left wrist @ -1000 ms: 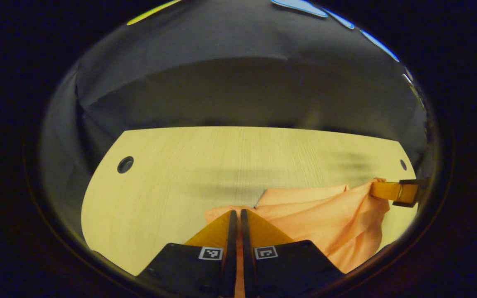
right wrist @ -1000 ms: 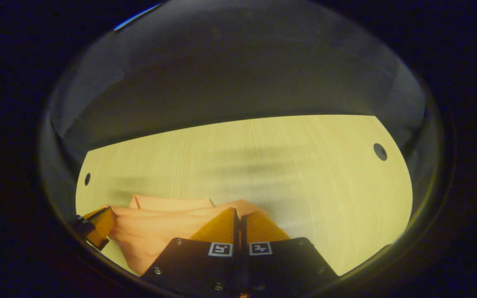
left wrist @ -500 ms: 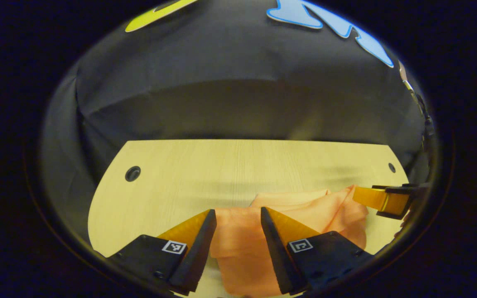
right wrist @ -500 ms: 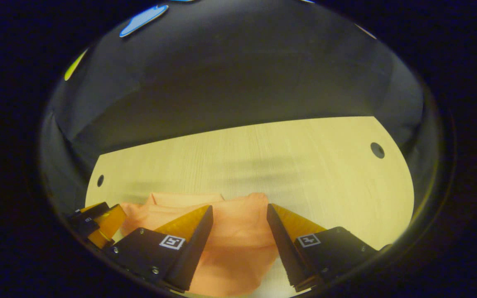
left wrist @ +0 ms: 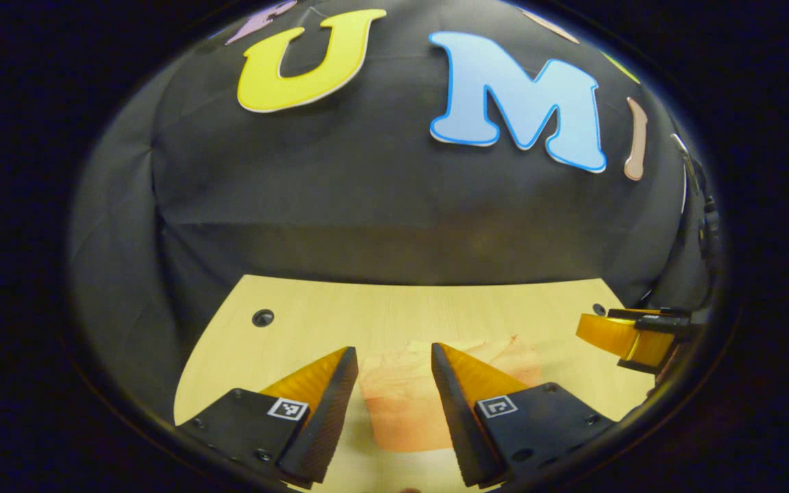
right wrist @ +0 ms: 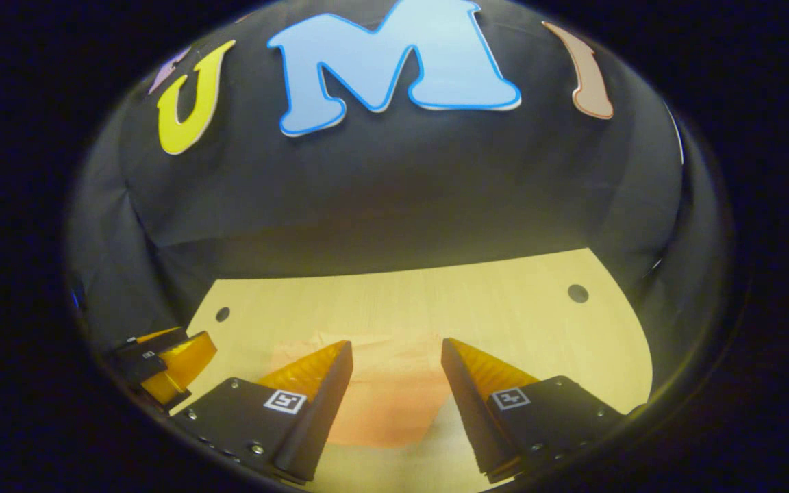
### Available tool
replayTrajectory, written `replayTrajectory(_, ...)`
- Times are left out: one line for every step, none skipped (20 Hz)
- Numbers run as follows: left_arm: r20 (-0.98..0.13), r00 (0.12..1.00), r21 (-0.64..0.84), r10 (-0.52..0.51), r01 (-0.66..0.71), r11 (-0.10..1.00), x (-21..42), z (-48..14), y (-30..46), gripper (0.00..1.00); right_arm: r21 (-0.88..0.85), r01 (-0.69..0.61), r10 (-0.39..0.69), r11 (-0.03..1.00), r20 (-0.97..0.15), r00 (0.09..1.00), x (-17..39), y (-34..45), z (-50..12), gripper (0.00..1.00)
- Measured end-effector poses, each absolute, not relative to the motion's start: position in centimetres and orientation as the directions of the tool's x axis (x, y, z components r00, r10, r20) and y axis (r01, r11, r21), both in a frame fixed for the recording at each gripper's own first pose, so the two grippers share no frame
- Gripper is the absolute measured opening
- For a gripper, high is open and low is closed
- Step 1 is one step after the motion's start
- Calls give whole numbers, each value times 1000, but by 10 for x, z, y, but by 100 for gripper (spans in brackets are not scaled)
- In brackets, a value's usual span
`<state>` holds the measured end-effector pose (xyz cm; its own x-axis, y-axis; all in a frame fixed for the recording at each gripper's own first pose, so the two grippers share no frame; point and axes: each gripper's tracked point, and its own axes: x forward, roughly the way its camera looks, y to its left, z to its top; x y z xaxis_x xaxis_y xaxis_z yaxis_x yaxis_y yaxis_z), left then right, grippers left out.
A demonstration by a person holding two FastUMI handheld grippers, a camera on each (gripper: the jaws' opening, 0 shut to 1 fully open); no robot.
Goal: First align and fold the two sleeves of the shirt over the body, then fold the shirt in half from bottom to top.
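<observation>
The orange shirt [left wrist: 401, 404] lies folded flat on the light wooden table [left wrist: 312, 322], blurred by motion in both views. In the left gripper view my left gripper [left wrist: 389, 359] is open, raised above the shirt with nothing between its fingers. The right gripper [left wrist: 631, 335] shows at the right edge there, off the cloth. In the right gripper view my right gripper [right wrist: 394, 352] is open above the shirt [right wrist: 381, 400], holding nothing. The left gripper [right wrist: 165, 359] shows at the lower left of that view.
The table has small round holes near its far corners [left wrist: 262, 318] [right wrist: 577, 293]. The black booth wall [left wrist: 394, 205] rises right behind the table's far edge. Bare tabletop lies beyond and beside the shirt.
Both grippers were shut on the shirt's edge a second ago. They opened, let the cloth drop flat, and have since lifted and tilted up, so more of the wall shows.
</observation>
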<state>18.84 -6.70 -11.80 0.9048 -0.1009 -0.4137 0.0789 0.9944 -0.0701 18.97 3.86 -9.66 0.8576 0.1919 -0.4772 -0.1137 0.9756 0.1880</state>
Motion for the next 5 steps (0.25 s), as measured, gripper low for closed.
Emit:
replayTrajectory(-399, 911, -71, -102, 80, 994, 175, -108, -65, 72, 184, -121, 194, 975, -457, 868, 178, 41, -85, 83)
replayTrajectory(-382, 919, -73, -103, 81, 994, 160, -97, -64, 77, 177, -127, 194, 976, -437, 878, 164, 43, -76, 83)
replayTrajectory(-366, 925, -74, -105, 83, 994, 145, -87, -60, 72, 172, -136, 197, 976, -418, 887, 148, 45, -67, 83)
replayTrajectory(-351, 931, -74, -102, 81, 994, 131, -80, -57, 72, 167, -143, 200, 975, -403, 893, 134, 47, -61, 83)
replayTrajectory(-339, 936, -74, -99, 79, 994, 119, -73, -57, 72, 162, -151, 204, 975, -391, 897, 122, 49, -56, 83)
